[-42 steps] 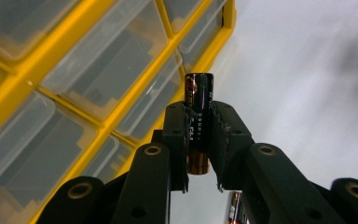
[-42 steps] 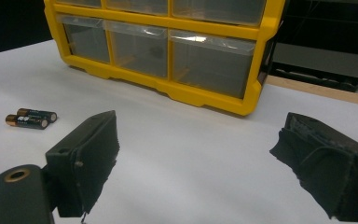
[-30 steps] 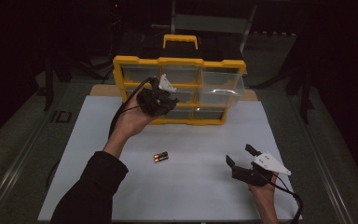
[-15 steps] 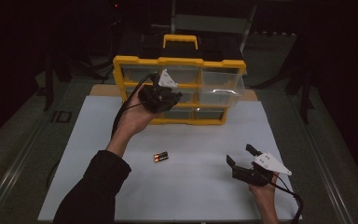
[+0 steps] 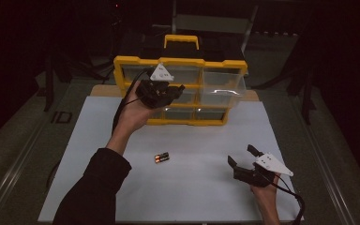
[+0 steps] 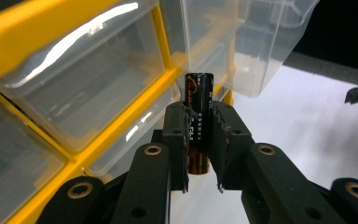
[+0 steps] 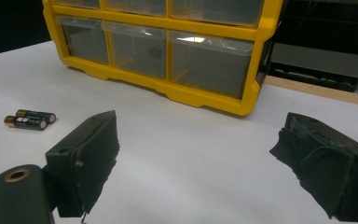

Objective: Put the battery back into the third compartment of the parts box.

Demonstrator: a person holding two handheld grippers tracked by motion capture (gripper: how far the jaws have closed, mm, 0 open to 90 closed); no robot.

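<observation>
Up against the yellow drawer organizer (image 5: pixel 180 63), I am clamping one battery (image 6: pixel 198 107) upright in my left hand-held gripper (image 6: pixel 198 135) for stowing in a drawer, while my right hand-held gripper (image 5: pixel 244 157) is waiting wide open and empty above the tabletop (image 5: pixel 201 187), near two spare batteries (image 5: pixel 161 157).

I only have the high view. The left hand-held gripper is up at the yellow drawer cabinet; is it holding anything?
Observer: Yes. The left hand-held gripper is shut on a black battery, which stands upright between the jaws.
Operator: Is a drawer open near it?
Observer: A clear drawer is pulled out of the yellow cabinet, just beyond the battery.
Operator: I see something small on the white table. What is it?
Observer: Two batteries lying side by side, copper ends pointing the same way.
Operator: And the right one?
Observer: The right hand-held gripper is open and holds nothing.
</observation>
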